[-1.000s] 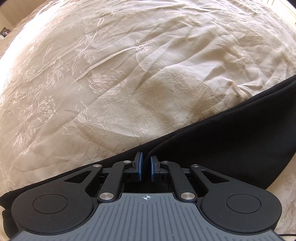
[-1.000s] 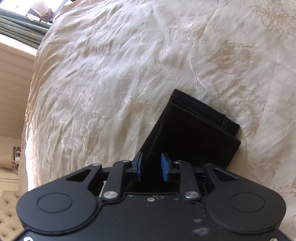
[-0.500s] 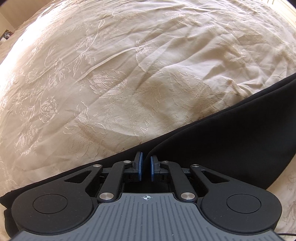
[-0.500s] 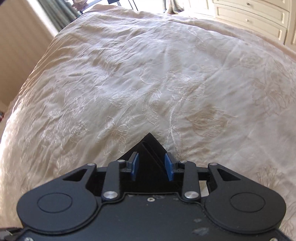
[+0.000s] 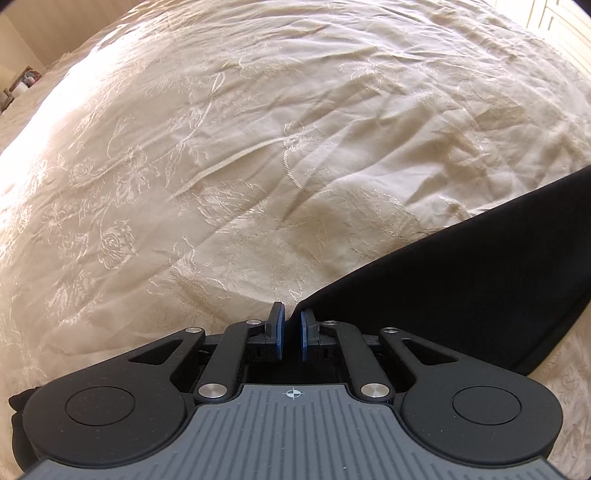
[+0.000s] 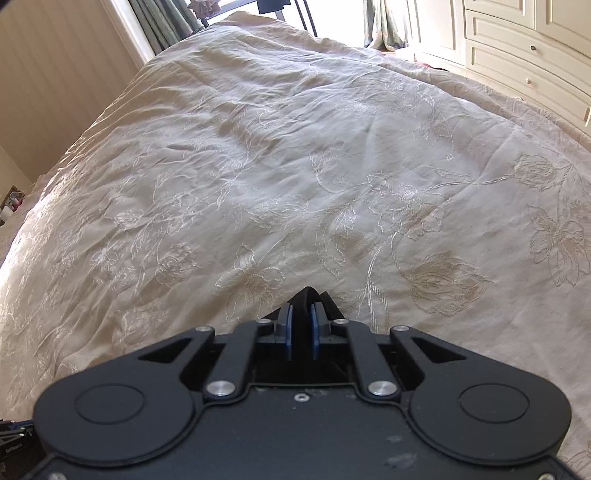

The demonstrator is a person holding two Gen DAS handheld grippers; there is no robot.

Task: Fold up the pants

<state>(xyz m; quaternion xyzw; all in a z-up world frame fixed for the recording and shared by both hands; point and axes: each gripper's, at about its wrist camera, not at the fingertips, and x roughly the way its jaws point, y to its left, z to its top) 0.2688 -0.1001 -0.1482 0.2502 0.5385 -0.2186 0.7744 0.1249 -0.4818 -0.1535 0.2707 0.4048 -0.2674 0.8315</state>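
Left claw [image 5: 290, 334] clamped on a black pants [image 5: 480, 280] edge, cloth spreading to 2 o'clock over the bedspread [image 5: 221, 166]. Right claw [image 6: 300, 334] just closed, pinching one pants corner. Two claws, one pants. Only right view shows drawers [image 6: 524, 48], curtains [image 6: 162, 22].

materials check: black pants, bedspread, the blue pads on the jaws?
Pants: matte black woven cloth, maybe a suiting blend; smooth drape, no sheen, fibre unclear.
Bedspread: cream fabric, probably cotton or a blend, embroidered with shinier floral thread; creased, slight lustre.
Pads: blue, likely rubber or soft plastic; dull flat faces set in black plastic fingers.
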